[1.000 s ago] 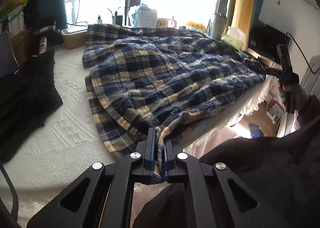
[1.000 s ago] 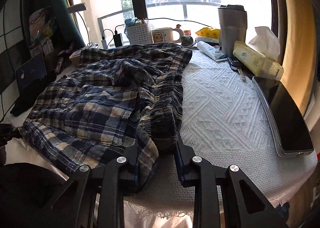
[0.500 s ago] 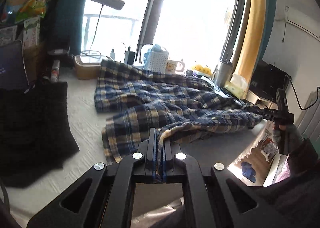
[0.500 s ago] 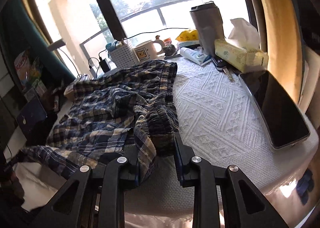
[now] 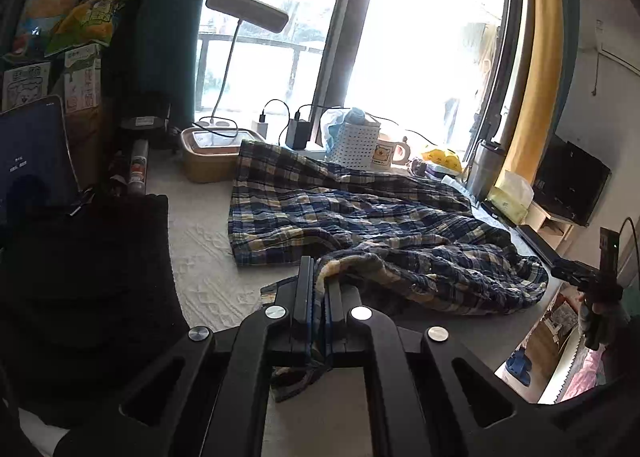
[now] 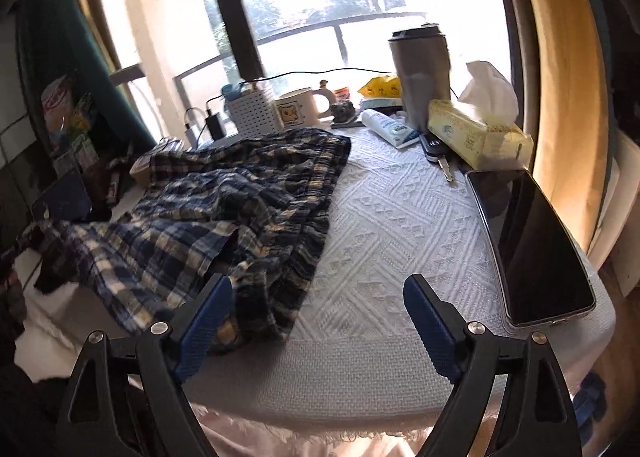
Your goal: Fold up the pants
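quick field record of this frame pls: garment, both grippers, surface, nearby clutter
garment: plaid pants, rumpled, partly folded over
left gripper: shut on a pants edge
right gripper: jaws have just opened wide, pants edge lies loose by the left pad, not pinched
surface: white textured cloth
clutter: mug, tumbler, tissue box, phone

Two wrist views over the plaid pants

Each camera looked from the table's near edge, close above the plaid pants, toward the window; both shared the bear mug behind them.
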A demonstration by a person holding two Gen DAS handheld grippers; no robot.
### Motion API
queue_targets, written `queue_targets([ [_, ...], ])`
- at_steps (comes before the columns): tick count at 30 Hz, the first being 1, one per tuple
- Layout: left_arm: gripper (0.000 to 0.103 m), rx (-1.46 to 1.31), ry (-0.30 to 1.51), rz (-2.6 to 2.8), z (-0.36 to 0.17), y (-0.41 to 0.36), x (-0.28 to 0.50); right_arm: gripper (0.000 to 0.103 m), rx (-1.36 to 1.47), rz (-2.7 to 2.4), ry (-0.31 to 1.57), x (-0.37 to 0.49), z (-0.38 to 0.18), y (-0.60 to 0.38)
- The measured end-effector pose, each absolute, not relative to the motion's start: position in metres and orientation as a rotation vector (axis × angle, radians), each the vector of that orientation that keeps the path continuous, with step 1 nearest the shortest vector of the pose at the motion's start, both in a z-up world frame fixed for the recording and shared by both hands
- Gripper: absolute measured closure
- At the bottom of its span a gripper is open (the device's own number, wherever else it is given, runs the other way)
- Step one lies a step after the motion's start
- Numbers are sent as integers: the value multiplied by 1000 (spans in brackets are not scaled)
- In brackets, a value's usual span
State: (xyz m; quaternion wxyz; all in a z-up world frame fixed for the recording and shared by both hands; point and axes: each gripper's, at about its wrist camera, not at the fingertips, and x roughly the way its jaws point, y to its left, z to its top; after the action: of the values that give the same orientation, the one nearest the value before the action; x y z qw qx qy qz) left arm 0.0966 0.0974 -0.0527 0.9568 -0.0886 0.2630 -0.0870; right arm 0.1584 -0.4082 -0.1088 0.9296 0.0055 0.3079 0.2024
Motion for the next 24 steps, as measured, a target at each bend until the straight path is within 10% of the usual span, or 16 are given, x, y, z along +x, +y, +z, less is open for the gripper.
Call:
queue_targets([
  [13,101,-175,582,-171,-55,102,125,34,-282,514,652,161,-139,-344],
  [17,101,-178,579,-167,-54,103,119,80,-304,566,673,162,-145,-330],
  [24,100,-148,501,-188,-28,100,106,83,-146,559,626,167,-110,-355],
])
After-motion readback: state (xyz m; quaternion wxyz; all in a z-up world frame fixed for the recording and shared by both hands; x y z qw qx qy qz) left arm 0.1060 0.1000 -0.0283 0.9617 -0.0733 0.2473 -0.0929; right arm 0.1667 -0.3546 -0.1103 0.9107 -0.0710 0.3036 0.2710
